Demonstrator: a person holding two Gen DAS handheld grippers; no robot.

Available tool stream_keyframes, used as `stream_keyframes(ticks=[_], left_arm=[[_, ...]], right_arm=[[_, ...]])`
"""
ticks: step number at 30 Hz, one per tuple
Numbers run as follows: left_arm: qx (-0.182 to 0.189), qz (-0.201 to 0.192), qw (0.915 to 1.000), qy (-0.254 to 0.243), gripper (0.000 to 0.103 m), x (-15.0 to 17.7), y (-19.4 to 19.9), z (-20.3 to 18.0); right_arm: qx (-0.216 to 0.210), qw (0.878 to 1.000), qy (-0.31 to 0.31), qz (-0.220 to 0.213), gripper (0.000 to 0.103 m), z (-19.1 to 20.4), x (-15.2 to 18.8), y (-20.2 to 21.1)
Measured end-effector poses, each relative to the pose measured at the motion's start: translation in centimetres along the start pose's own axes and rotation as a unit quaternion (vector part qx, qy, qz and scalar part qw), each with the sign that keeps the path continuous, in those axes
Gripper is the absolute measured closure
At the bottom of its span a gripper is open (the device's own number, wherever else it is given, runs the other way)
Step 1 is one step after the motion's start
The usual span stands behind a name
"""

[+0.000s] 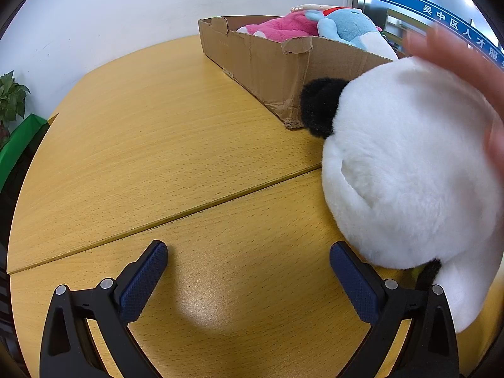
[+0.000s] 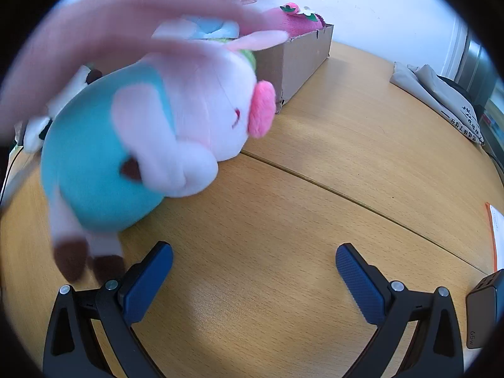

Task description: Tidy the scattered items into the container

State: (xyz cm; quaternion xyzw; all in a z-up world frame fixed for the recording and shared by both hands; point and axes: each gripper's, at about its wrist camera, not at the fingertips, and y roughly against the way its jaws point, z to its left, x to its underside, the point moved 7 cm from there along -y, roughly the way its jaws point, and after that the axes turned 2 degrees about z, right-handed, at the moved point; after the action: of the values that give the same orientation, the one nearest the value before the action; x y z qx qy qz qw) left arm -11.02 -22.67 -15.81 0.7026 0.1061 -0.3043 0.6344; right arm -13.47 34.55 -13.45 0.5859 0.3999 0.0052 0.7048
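A white plush with a black ear (image 1: 406, 163) lies on the wooden table (image 1: 157, 145) at the right, touching my left gripper's right finger. My left gripper (image 1: 249, 261) is open and empty. A cardboard box (image 1: 277, 66) behind it holds a pink plush (image 1: 280, 26) and a light blue plush (image 1: 349, 26). In the right wrist view a pink pig plush in teal clothes (image 2: 141, 145) lies left of my open, empty right gripper (image 2: 254, 263). The box (image 2: 299, 60) stands behind the pig. A blurred bare hand (image 2: 126, 22) is over the pig; it also shows in the left wrist view (image 1: 463, 63).
A green plant (image 1: 12, 97) stands off the table's left edge. A grey cloth bag (image 2: 441, 97) lies at the far right of the table. A black charger (image 2: 482, 312) and an orange-edged paper (image 2: 494, 233) sit at the right edge.
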Motion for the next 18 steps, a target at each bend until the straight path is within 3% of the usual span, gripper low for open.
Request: stream_keyframes(ticks=[18], left_arm=[[0.0, 0.0, 1.0, 0.0, 0.0, 0.04, 0.7, 0.14]], right_arm=[[0.0, 1.0, 0.0, 0.0, 0.0, -0.01, 0.12, -0.04]])
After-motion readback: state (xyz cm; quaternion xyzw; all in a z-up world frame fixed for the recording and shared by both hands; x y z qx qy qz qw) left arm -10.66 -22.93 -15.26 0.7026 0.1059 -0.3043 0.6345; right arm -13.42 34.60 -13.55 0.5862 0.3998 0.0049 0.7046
